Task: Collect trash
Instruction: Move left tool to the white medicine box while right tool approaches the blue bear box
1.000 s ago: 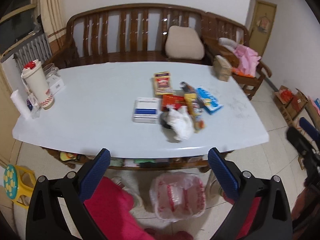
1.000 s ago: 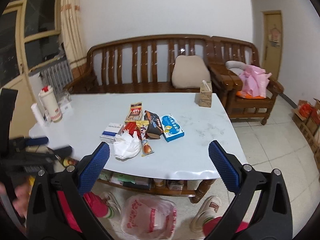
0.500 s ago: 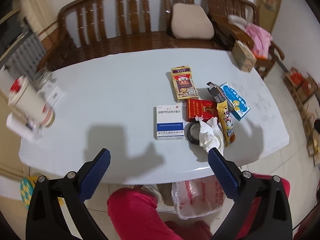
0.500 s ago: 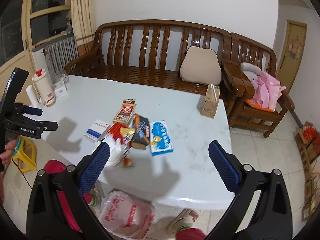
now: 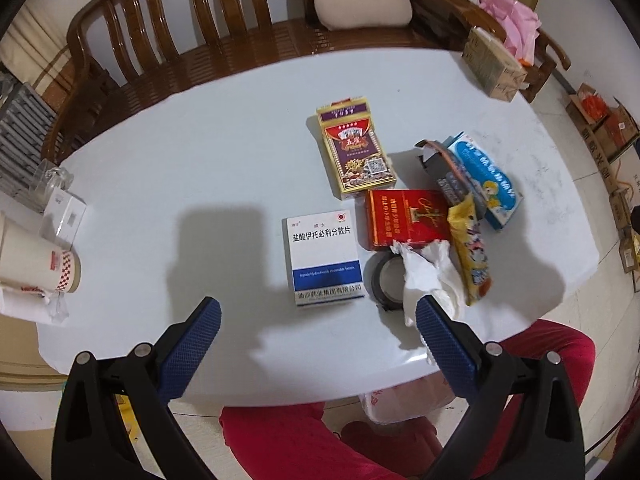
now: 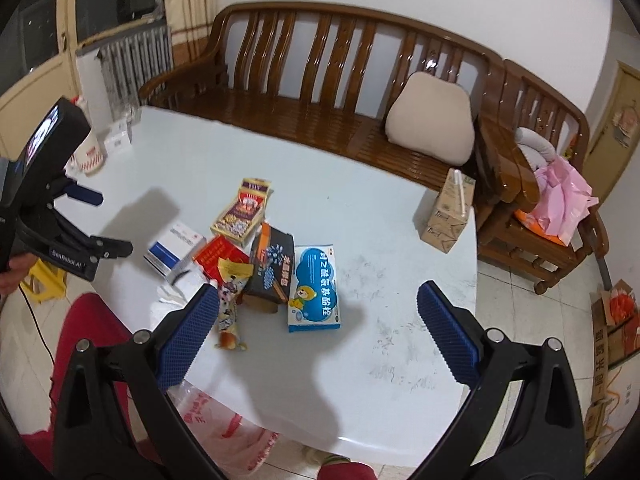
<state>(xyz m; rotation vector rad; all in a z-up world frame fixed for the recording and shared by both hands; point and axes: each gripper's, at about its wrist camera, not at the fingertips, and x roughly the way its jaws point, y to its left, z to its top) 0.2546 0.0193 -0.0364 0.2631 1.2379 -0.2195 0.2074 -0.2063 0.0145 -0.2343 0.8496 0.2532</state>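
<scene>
Both hand-held grippers open, empty, held above the near tabletop edge

The left hand-held gripper (image 5: 318,320) has its blue-padded fingers (image 5: 191,342) spread wide; the right hand-held gripper (image 6: 318,310) is equally spread, holding nothing. A hand (image 6: 14,272) grips the left one's handle.

On the table (image 5: 160,168) you have five boxes: one white medicine box (image 5: 325,256), one red (image 5: 406,218), one purple-and-gold (image 5: 356,152), one dark (image 6: 272,270), one blue (image 6: 316,290). Add one snack wrapper (image 5: 472,248), one crumpled tissue (image 5: 432,276), one tape roll (image 5: 386,282), one drink carton (image 6: 448,216).
</scene>
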